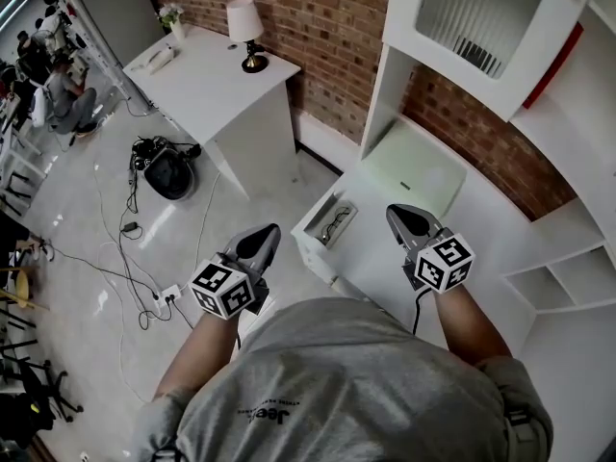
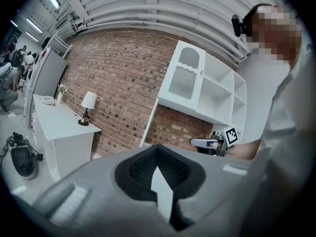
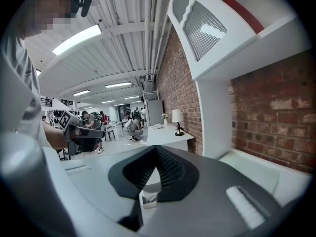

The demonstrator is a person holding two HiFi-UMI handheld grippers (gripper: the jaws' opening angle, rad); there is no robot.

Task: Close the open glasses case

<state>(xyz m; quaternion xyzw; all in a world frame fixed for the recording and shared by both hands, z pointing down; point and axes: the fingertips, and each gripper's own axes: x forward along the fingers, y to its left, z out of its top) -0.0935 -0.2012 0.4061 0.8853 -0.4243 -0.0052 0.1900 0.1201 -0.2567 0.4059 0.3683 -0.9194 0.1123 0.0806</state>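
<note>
Glasses case (image 1: 334, 221) lies open, left of right claw (image 1: 396, 215)

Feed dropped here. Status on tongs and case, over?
Left tongs shut, empty; right tongs shut, empty. Case open on desk, glasses inside, untouched. Nothing in the way.

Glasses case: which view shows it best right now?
The head view: the glasses case lies open on the white desk, seen from above with glasses inside. The right gripper view catches only a sliver below its jaws. The left gripper view misses it.
</note>
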